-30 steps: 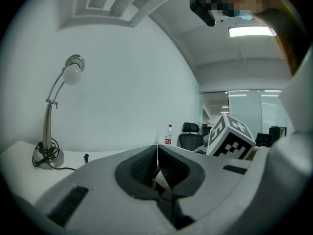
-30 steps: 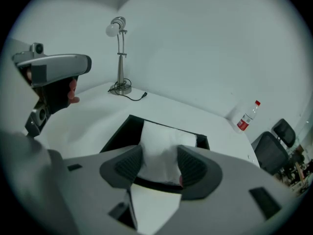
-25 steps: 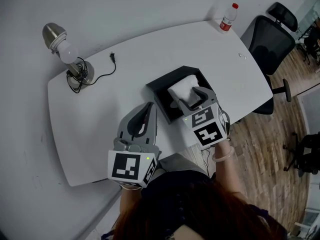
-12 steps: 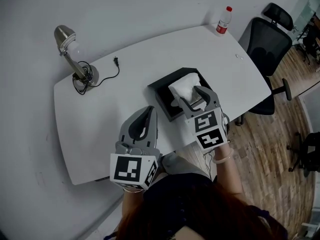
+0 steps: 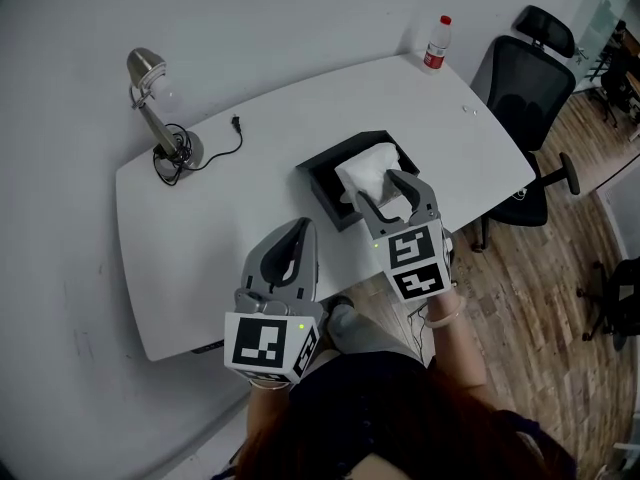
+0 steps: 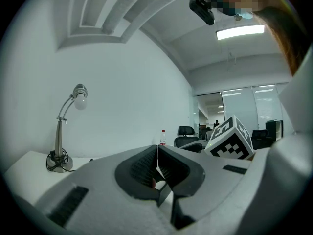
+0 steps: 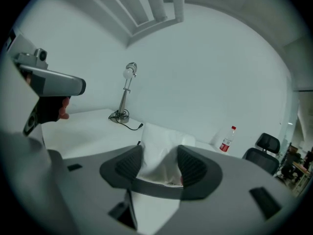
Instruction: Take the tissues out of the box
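A black tissue box [image 5: 319,191] sits on the white table [image 5: 220,218], and a white tissue [image 5: 366,171] stands up out of its top. My right gripper [image 5: 383,190] hovers at the box's near side, open, its fingers on either side of the tissue's near edge. In the right gripper view the tissue [image 7: 159,143] fills the gap between the two dark pads of the right gripper [image 7: 159,164]; a firm press is not visible. My left gripper [image 5: 298,233] is over the table's near edge, left of the box, shut and empty; in its own view the left gripper [image 6: 157,152] has jaws that meet.
A desk lamp [image 5: 160,118] with a coiled cord stands at the table's far left. A water bottle [image 5: 434,42] is at the far right corner. A black office chair [image 5: 525,88] is beyond the table's right end, on wooden floor.
The head view has shifted, so the table sits a little differently in the frame. Both grippers keep nearly the same places relative to the box, the right one still around the tissue.
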The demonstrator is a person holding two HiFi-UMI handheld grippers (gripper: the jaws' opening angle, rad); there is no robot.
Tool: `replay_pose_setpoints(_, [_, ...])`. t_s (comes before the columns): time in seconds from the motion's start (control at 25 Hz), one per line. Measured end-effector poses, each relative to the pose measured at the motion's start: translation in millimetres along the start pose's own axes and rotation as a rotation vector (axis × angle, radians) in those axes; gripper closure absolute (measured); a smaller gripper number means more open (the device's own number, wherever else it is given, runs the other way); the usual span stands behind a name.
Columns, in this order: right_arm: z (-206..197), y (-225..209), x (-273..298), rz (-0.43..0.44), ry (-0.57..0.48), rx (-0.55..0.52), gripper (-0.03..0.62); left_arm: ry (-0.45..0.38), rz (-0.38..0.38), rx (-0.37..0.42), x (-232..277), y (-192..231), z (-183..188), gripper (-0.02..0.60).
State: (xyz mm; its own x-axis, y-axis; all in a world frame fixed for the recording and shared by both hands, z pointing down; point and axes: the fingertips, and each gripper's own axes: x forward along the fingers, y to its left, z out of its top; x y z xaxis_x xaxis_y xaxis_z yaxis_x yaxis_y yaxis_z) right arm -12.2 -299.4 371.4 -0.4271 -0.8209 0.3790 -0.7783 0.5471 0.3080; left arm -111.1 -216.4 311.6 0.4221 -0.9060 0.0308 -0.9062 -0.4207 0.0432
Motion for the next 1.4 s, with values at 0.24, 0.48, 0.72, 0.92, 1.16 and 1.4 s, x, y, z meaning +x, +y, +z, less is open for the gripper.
replay_pose_setpoints(0.24, [3.6, 7.8, -27.6, -0.027, -0.05, -0.006, 0.358, -0.01, 0.002, 0.009, -24.6, -14.1, 1.5, 0.557])
replay_pose_setpoints(0.48, [6.5, 19.3, -53.9, -0.04, -0.085, -0.012, 0.359, -0.017, 0.0, 0.013, -47.9, -25.8, 1.0, 0.557])
replay_pose_setpoints(0.72, [10.1, 29.5, -78.1, -0.053, -0.116, -0.021, 0.359, -0.025, -0.007, 0.023, -69.5, -40.5, 2.6, 0.557])
replay_pose_setpoints(0.92, [13.5, 38.5, -97.9, -0.067, -0.136, -0.046, 0.361, -0.043, -0.007, 0.034, -87.0, -49.2, 5.9, 0.557])
replay_pose_setpoints(1.16, [19.3, 49.9, -122.3, -0.079, -0.148, -0.072, 0.362, -0.056, -0.014, 0.04, -104.1, -61.8, 6.5, 0.557])
replay_pose_setpoints(1.4, [26.6, 61.2, -140.7, -0.085, -0.179, -0.066, 0.364, -0.076, -0.029, 0.037, -114.5, -69.1, 10.0, 0.557])
